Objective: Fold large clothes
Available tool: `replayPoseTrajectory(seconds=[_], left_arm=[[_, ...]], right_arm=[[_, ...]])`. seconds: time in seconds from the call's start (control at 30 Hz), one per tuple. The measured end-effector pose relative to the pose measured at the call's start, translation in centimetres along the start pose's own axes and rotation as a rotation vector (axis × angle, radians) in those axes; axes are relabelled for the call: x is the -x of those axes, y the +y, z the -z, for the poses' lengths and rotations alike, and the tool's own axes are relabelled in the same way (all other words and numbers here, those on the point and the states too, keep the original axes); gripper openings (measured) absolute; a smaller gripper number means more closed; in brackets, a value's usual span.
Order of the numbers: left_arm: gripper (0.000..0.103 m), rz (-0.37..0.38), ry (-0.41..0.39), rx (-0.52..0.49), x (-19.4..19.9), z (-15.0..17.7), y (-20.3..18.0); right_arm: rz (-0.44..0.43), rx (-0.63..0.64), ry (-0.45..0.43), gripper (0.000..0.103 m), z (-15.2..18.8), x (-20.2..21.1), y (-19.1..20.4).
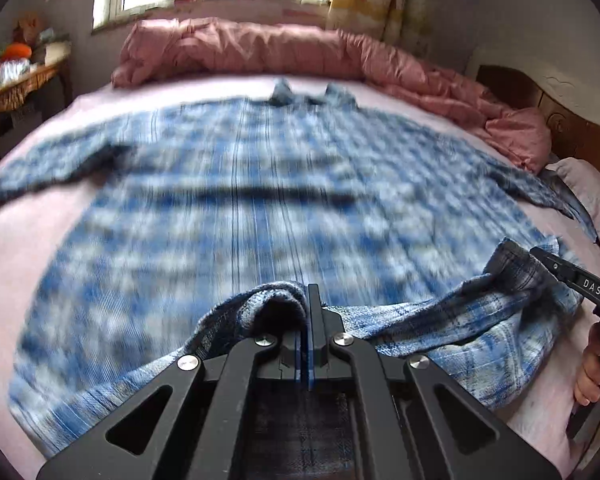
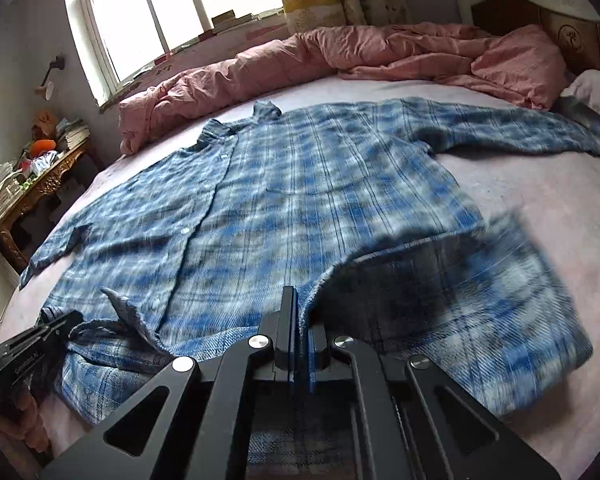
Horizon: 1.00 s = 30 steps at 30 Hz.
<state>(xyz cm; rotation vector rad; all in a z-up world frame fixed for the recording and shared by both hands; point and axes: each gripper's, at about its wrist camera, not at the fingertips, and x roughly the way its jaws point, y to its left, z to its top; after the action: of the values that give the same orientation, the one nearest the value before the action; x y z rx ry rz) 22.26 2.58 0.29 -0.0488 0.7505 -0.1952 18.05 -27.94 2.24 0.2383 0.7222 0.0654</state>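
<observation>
Plaid shirt [image 1: 260, 200] motion-blurred, its hem hidden under left claw [image 1: 306, 300], desk [image 2: 40, 188] clutter indistinct

Both wrist views low, close, sharing shirt [image 1: 260, 184].

Blue plaid shirt [image 2: 300, 184] flat, hem lifted

My left gripper [image 1: 309, 300]: jaws fully closed, fingers parallel, pitched downward, pinching a fold of shirt hem [image 1: 276, 300]. My right gripper [image 2: 299, 308]: same pose, jaws closed on the hem edge. From the left wrist view, my right hand [image 1: 592, 376] sits at 4 o'clock, fingers wrapped round its handle. From the right wrist view, the left gripper sits at 8 o'clock.
</observation>
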Motion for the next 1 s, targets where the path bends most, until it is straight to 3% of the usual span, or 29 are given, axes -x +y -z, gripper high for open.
replayPoseTrajectory(seconds=[0.07, 0.13, 0.2, 0.23, 0.27, 0.3, 0.37, 0.5, 0.6, 0.67, 0.73, 0.8, 0.9, 1.0], left_arm=[[0.001, -0.022, -0.005, -0.021, -0.1, -0.3, -0.3], [0.017, 0.009, 0.025, -0.040, -0.5, 0.0, -0.3], [0.056, 0.045, 0.011, -0.090, 0.4, 0.8, -0.2], [0.062, 0.062, -0.009, -0.123, 1.5, 1.3, -0.4], [0.069, 0.071, -0.027, -0.163, 2.7, 1.9, -0.7], [0.071, 0.061, -0.046, -0.195, 3.9, 2.3, -0.9], [0.080, 0.022, -0.110, -0.244, 6.8, 3.3, -0.9], [0.095, -0.045, -0.186, -0.241, 10.6, 4.5, 1.0], [0.097, -0.113, -0.179, -0.198, 11.3, 5.5, 3.7], [0.099, -0.123, -0.112, -0.169, 10.8, 6.1, 5.7], [0.100, -0.025, 0.014, -0.172, 9.6, 6.7, 7.3], [0.100, 0.020, 0.037, -0.137, 9.1, 7.2, 8.6], [0.100, 0.008, 0.053, -0.116, 8.9, 7.4, 9.4], [0.101, -0.033, 0.083, -0.123, 8.4, 8.1, 9.4]], right_arm=[[0.004, 0.046, 0.006, 0.005, -0.3, -0.5, 0.8], [0.005, 0.072, 0.029, 0.005, -0.3, -1.0, 1.3], [0.007, 0.056, 0.010, 0.007, 0.0, -0.2, 1.1], [-0.010, 0.048, 0.002, 0.009, 0.0, 0.3, 0.9], [-0.033, 0.044, 0.000, 0.021, 0.1, 0.9, 0.7], [-0.056, 0.046, 0.000, 0.048, 0.1, 1.5, 0.5], [-0.058, 0.077, -0.042, 0.083, 0.5, 3.3, 0.2], [0.032, 0.147, -0.133, 0.085, 0.9, 6.3, -0.3], [0.108, 0.173, -0.155, 0.091, 0.5, 7.8, -1.7], [0.183, 0.176, -0.146, 0.092, 0.4, 8.0, -3.3], [0.243, 0.149, -0.130, 0.092, 0.4, 7.8, -5.3], [0.256, 0.075, -0.118, 0.092, 0.4, 7.4, -7.5], [0.294, -0.041, -0.081, 0.092, 0.5, 6.4, -10.0], [0.292, -0.066, -0.076, 0.092, 0.5, 6.0, -10.7]])
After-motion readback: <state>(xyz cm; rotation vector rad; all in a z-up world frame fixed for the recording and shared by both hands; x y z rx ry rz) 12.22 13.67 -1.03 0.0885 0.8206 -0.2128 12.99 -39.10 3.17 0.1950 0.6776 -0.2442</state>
